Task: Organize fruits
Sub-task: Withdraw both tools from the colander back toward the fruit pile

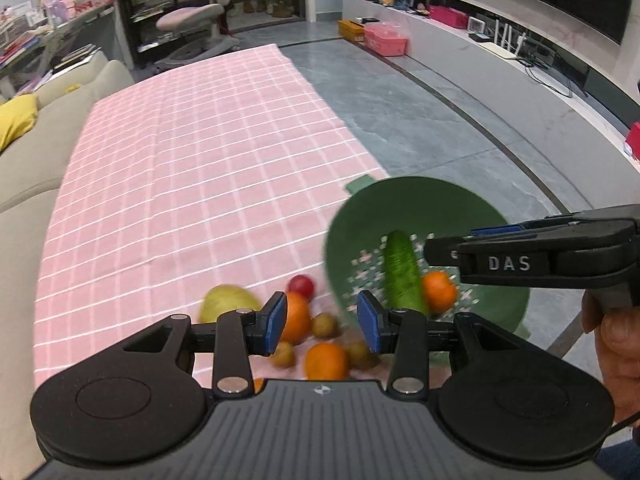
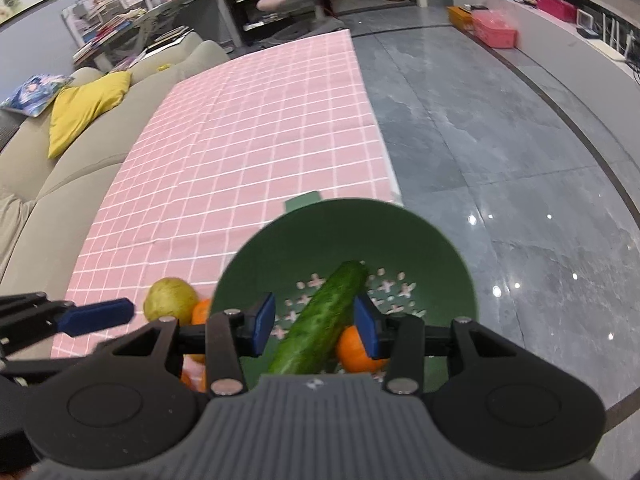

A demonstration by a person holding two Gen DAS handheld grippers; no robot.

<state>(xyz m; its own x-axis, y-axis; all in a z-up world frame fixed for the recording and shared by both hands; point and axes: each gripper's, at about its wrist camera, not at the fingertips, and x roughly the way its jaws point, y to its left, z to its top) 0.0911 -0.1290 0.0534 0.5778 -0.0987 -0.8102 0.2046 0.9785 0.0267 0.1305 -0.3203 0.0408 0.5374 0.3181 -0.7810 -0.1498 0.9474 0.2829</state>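
Note:
A green colander point(image 1: 360, 216) point(image 2: 320, 232) sits at the near right corner of the pink checked cloth point(image 1: 200, 160) point(image 2: 248, 140). It holds a cucumber point(image 1: 400, 272) point(image 2: 320, 320) and an orange point(image 1: 440, 290) point(image 2: 354, 354). Left of it on the cloth lie a yellow-green pear point(image 1: 228, 302) point(image 2: 170, 298), a red tomato point(image 1: 301, 285), two oranges point(image 1: 298, 316) and several small brown fruits point(image 1: 324, 325). My left gripper point(image 1: 322, 322) is open and empty above the loose fruit. My right gripper point(image 2: 314, 324) is open over the colander, its jaws on either side of the cucumber, apart from it.
A beige sofa point(image 1: 28, 168) point(image 2: 60, 168) with a yellow cushion point(image 2: 80, 108) runs along the table's left side. Grey tiled floor point(image 1: 440, 128) point(image 2: 500, 160) lies to the right, with a pink box point(image 1: 386, 40) and a low TV bench beyond.

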